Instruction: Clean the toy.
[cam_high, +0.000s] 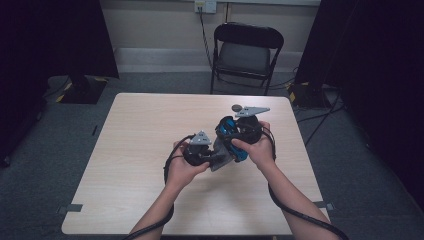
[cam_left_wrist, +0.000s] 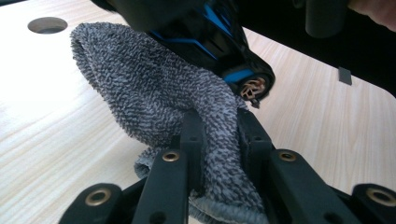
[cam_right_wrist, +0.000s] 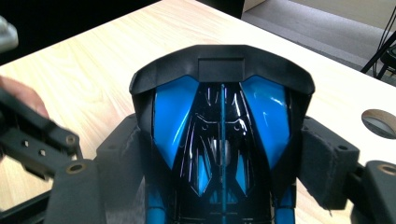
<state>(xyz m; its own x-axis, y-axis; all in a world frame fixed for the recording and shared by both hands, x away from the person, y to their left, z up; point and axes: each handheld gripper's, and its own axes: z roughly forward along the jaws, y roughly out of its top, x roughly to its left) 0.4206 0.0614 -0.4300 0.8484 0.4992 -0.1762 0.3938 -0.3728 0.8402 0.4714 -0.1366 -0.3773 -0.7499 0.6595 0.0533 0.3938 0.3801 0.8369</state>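
Behind the table (cam_high: 150, 115), a folding chair (cam_high: 246, 50).

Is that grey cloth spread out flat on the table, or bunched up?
Bunched up. The grey cloth is pinched between the left gripper's jaws and rises in a crumpled fold against the blue and black toy car.

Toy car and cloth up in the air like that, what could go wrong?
1. The right gripper clamps only the sides of the glossy blue and black toy car above the table; a hard rub might make it slip and drop.
2. The left gripper pinches just a bunched fold of the grey cloth, so the cloth could pull free.
3. The cloth might snag on the car's wheel.
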